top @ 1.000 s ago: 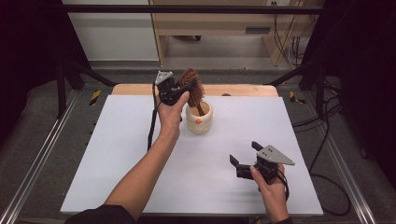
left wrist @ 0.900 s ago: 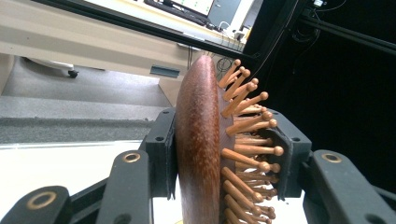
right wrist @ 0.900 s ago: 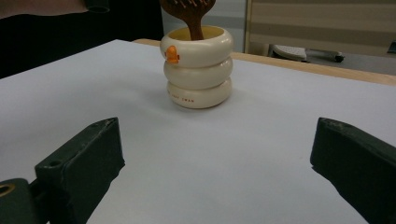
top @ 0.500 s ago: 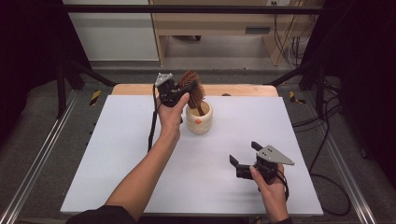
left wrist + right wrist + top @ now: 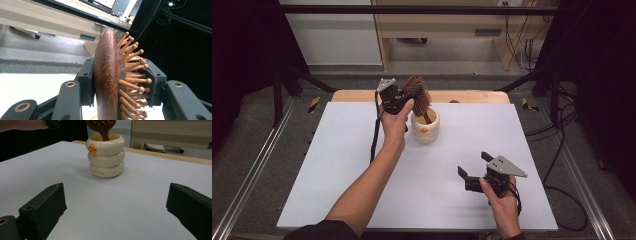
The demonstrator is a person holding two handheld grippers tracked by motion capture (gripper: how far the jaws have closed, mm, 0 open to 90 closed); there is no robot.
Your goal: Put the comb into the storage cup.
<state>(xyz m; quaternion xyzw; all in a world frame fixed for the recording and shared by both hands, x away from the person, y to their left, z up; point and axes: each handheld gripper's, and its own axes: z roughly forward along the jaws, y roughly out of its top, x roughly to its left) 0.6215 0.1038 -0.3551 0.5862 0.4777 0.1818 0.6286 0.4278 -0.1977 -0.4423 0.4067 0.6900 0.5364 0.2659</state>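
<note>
Writing on the cup (image 5: 106, 155) is a small line of orange letters low on its bottom ring, too small to read; an orange duck-bill mark sits on its top ring. The cup is cream, shaped like three stacked rings, and stands on the white table (image 5: 337, 165) toward the far edge. A brown wooden hairbrush (image 5: 418, 95) stands with its handle down inside the cup. The left gripper (image 5: 404, 97) pinches the brush head: in the left gripper view one pad lies against the smooth back of the brush (image 5: 106, 75) and the other presses on the round-tipped wooden pins. The right gripper (image 5: 472, 167) rests low near the table's near edge, well apart from the cup, its jaws spread wide with nothing between them.
</note>
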